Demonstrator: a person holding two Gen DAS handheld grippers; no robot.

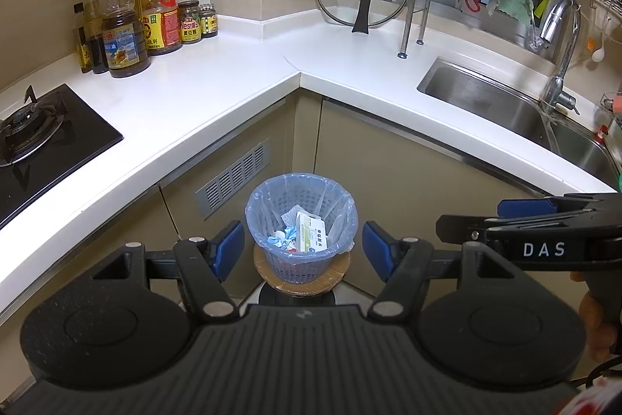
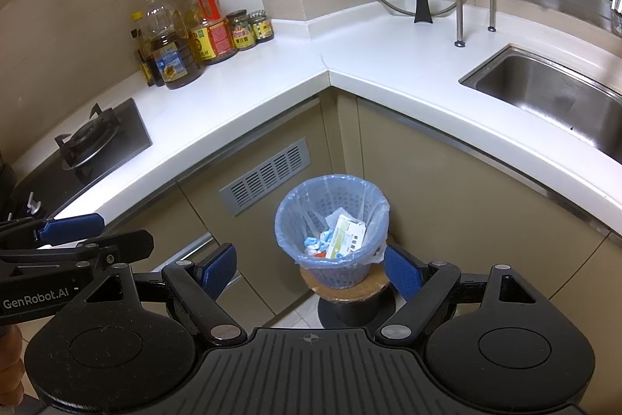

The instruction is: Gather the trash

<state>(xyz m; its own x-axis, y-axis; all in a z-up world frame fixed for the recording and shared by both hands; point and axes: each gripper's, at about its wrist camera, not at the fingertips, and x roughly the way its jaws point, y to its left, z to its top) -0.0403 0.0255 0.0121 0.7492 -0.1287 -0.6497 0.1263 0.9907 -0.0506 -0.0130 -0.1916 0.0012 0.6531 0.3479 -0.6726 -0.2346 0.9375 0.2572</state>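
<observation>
**Blue-lined bin waiting, both claws released**

Blue plastic liner (image 1: pixel 301 197) folded over the basket (image 1: pixel 303 265) rim, kept from slipping. Trash (image 1: pixel 311 234) already inside, basket raised on a stool (image 1: pixel 299 284). Left gripper (image 1: pixel 301 249) and right gripper (image 2: pixel 311 269) spread wide, empty, aimed down, probably readied for the liner.

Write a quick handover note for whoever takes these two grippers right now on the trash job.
Left gripper: open, empty, aimed down at the trash basket.
Right gripper: open, empty, beside the left one.
Basket: blue bag liner, on a round stand in the floor corner under the white counter.
Done: a white-green box and crumpled wrappers are in the basket.
Left: no loose trash shows on the counter; check outside these views.
</observation>
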